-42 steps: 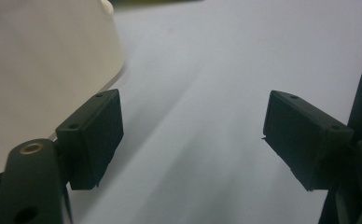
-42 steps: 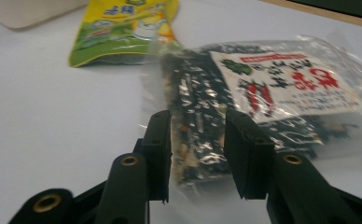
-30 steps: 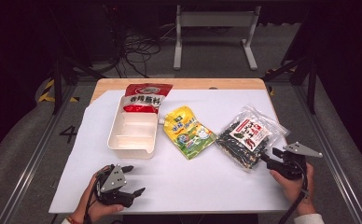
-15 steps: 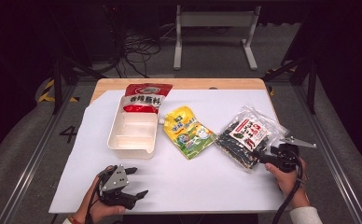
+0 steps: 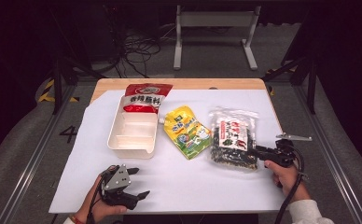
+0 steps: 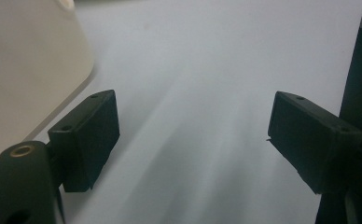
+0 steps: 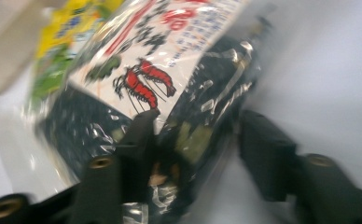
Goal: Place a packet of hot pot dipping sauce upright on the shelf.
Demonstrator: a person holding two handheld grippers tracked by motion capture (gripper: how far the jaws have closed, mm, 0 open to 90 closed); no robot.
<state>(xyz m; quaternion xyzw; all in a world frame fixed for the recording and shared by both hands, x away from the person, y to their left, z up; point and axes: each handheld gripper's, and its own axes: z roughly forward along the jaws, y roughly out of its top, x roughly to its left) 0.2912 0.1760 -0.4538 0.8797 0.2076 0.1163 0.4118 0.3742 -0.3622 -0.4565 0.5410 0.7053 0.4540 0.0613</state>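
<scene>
A clear bag of dark seaweed with a shrimp label (image 5: pixel 230 140) (image 7: pixel 160 60) lies on the right of the white sheet. My right gripper (image 5: pixel 259 151) (image 7: pixel 198 121) reaches in from the right. Its jaws have just been closing and straddle the bag's near right corner; a small gap still shows at the right pad. My left gripper (image 5: pixel 139 182) (image 6: pixel 193 135) rests open on the sheet at the front left, with nothing between its pads. A white divided tray (image 5: pixel 135 133) (image 6: pixel 25 60) lies just beyond it.
A red pouch (image 5: pixel 144 95) lies at the tray's far end, partly under it. A yellow spouted pouch (image 5: pixel 188 133) (image 7: pixel 62 42) lies between the tray and the seaweed bag. The white sheet (image 5: pixel 193 182) covers a wooden table (image 5: pixel 179 83); dark floor and metal stands lie behind.
My right gripper has moved left and slightly down onto the seaweed bag's corner, its jaws now around it. The left gripper and the other items have stayed put.
</scene>
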